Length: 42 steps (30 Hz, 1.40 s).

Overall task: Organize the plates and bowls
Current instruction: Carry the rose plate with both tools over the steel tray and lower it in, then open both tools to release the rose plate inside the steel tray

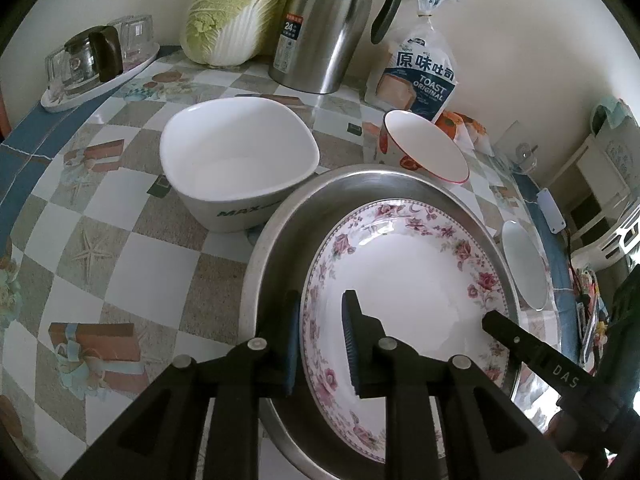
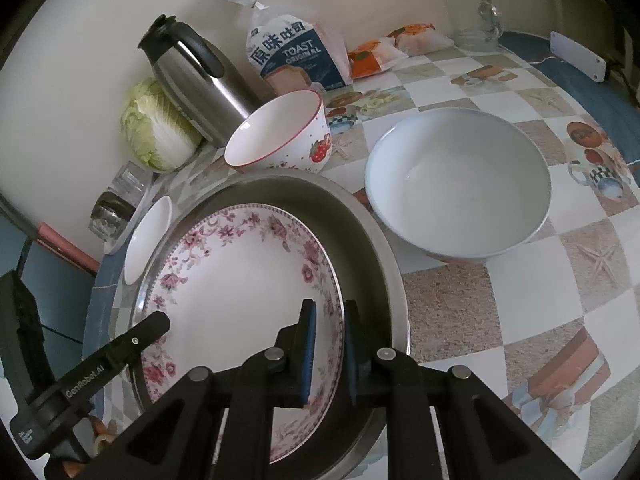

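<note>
A floral plate [image 1: 400,280] [image 2: 240,280] lies inside a steel basin [image 1: 280,248] [image 2: 360,240]. My left gripper [image 1: 322,308] straddles the plate's near-left rim. A gap shows between its pads and the rim, so it is open. My right gripper [image 2: 329,312] is shut on the plate's right rim, its outer pad against the edge. Each gripper's finger also shows in the other view. A white square bowl [image 1: 240,168] stands left of the basin. A strawberry bowl [image 1: 424,148] [image 2: 276,132] leans at the basin's far rim. A large white round bowl [image 2: 456,184] sits to the right.
Against the back wall stand a steel jug [image 1: 332,28], a cabbage [image 1: 236,12] and a toast bag [image 1: 420,76]. A tray of glassware [image 1: 96,64] is at the far left and a glass mug [image 2: 476,16] at the far right. The checked tablecloth [image 2: 520,300] covers the table.
</note>
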Each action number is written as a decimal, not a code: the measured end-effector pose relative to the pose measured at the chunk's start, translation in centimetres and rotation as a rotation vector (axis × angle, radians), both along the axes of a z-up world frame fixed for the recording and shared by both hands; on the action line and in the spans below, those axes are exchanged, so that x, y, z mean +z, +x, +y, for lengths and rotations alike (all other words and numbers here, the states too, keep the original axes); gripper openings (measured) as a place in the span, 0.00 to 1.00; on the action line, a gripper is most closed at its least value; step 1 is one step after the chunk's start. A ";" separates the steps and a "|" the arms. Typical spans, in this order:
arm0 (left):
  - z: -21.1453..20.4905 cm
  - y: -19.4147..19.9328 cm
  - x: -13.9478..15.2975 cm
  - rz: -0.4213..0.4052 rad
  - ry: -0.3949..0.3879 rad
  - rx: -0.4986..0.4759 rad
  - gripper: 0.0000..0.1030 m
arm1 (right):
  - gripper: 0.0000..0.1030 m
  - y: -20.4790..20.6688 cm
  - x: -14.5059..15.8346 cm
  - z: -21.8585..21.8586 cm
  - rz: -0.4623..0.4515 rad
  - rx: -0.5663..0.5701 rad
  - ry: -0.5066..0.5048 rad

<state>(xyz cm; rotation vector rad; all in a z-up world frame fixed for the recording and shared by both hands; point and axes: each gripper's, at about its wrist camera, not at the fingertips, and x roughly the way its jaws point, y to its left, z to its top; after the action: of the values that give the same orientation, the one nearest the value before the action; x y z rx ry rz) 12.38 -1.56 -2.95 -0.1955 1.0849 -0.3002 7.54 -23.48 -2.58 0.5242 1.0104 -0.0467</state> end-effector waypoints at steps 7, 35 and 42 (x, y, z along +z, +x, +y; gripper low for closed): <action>-0.1 0.0 0.1 -0.009 0.019 -0.001 0.23 | 0.16 0.0 0.0 0.4 0.002 0.014 -0.020; -0.3 -1.0 2.8 -0.129 0.049 -0.013 0.53 | 0.16 -0.5 3.8 0.5 -0.087 0.022 -0.114; -1.0 -1.5 3.4 -0.170 0.106 -0.022 0.75 | 0.58 -0.6 4.5 0.9 -0.096 0.020 -0.159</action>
<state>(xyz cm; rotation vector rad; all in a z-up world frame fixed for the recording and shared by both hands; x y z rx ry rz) 10.85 -2.57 0.46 -0.0625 0.9323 -0.2730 6.91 -22.63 1.87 0.3675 0.9095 -0.0833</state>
